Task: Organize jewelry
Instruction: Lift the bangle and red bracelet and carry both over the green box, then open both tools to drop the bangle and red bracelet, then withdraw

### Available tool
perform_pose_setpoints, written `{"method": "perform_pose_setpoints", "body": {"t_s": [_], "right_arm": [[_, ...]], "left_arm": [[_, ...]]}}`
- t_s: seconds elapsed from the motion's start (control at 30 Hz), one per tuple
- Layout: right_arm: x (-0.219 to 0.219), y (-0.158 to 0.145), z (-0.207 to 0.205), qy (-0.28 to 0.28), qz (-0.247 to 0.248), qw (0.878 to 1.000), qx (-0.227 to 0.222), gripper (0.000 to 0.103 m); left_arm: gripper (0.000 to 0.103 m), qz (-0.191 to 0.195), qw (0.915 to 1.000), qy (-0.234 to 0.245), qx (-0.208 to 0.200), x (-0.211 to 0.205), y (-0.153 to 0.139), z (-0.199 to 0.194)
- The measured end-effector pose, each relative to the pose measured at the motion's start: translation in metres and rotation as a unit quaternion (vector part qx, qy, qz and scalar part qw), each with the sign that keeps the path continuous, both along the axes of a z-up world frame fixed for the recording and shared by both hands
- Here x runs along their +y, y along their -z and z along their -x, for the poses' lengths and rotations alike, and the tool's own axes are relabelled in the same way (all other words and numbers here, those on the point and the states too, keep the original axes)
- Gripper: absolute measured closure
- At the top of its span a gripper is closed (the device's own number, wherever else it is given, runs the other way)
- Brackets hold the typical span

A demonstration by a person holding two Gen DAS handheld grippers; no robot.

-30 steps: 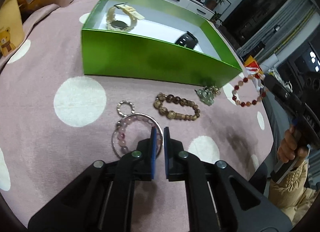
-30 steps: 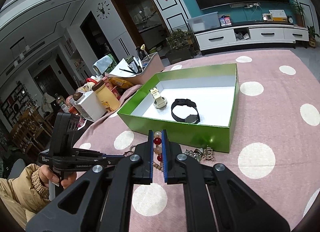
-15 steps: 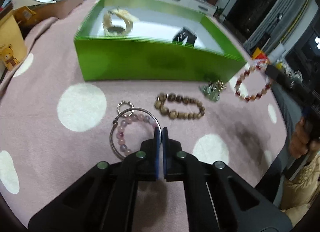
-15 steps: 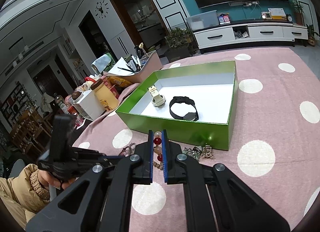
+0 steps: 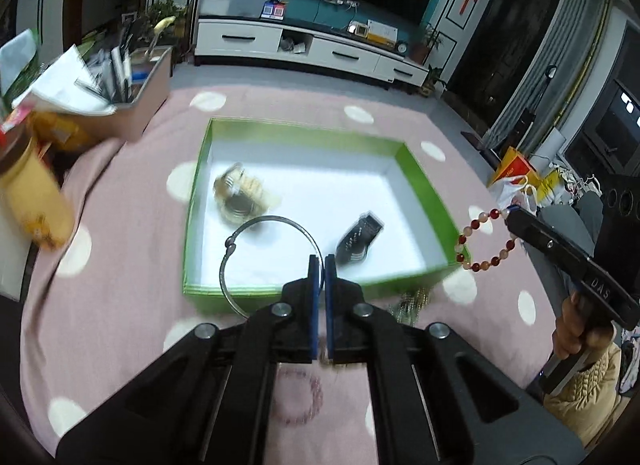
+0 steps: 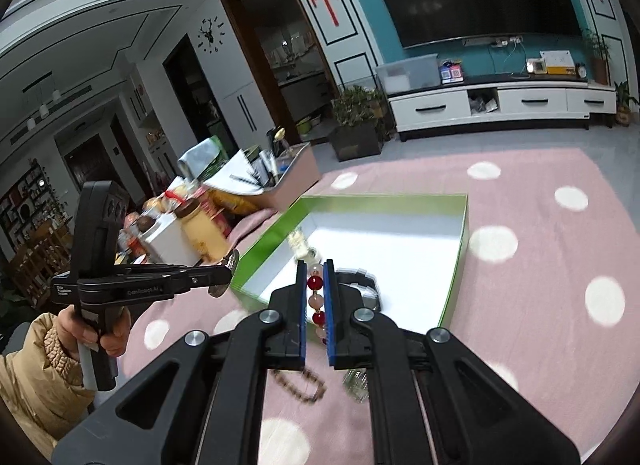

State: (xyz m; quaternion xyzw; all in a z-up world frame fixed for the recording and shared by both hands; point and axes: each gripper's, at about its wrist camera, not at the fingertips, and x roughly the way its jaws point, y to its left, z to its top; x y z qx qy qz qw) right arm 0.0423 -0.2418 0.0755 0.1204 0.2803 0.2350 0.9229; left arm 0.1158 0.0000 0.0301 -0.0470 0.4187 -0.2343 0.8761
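Observation:
My left gripper (image 5: 319, 261) is shut on a thin silver bangle (image 5: 240, 233) and holds it in the air over the near wall of the green box (image 5: 200, 169). My right gripper (image 6: 315, 269) is shut on a red and peach bead bracelet (image 6: 315, 283), raised near the box's right corner; the bracelet also shows in the left wrist view (image 5: 476, 225). Inside the box lie a cream watch (image 5: 240, 197) and a black watch (image 5: 358, 241). A pink bead bracelet (image 5: 300, 397), a brown bead bracelet (image 6: 308, 385) and a metal trinket (image 5: 410, 303) lie on the pink cloth.
The table has a pink cloth with white dots (image 5: 120, 225). A yellow jar (image 5: 30, 193) and a tray of pens and papers (image 5: 120, 85) stand at the left. The left gripper's body shows in the right wrist view (image 6: 132, 285).
My left gripper has closed on the silver bangle and lifted it from the cloth up over the box's front wall. The right gripper rose a little with its bead bracelet.

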Motion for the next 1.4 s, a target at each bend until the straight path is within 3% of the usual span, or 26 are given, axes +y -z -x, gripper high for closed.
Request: {"method": "perform_pose_setpoints", "body": {"t_s": [0.2,0.5,0.83,0.9,1.07,1.13,1.4], "right_arm": [[-0.005,0.005,-0.04,0.02,0.008,1.0,0.013,0.096],[-0.009,0.04,-0.083,0.042,0.023,0.997,0.061,0.096],[-0.013,0.058,-0.098,0.053,0.026,0.994,0.092,0.095],[-0.015,0.057,-0.096,0.056,0.025,0.994,0.092,0.089],[-0.019,0.049,-0.085,0.062,0.018,0.994,0.088,0.087],[-0.02,0.045,-0.077,0.062,0.016,0.994,0.085,0.079],[-0.025,0.031,-0.043,0.068,0.007,0.995,0.073,0.063]], "left_arm": [[0.101,-0.008,0.9999,-0.002,0.007,-0.024,0.004,-0.045],[0.101,-0.032,0.9988,-0.007,0.035,-0.051,0.032,-0.095],[0.101,-0.044,0.9976,-0.024,0.049,-0.052,0.048,-0.107],[0.096,-0.043,0.9975,-0.025,0.049,-0.051,0.047,-0.105],[0.068,-0.052,0.9974,-0.028,0.041,-0.05,0.04,-0.094],[0.057,-0.054,0.9976,-0.028,0.033,-0.049,0.035,-0.087],[0.034,-0.071,0.9969,-0.034,0.0,-0.043,0.012,-0.052]]}}
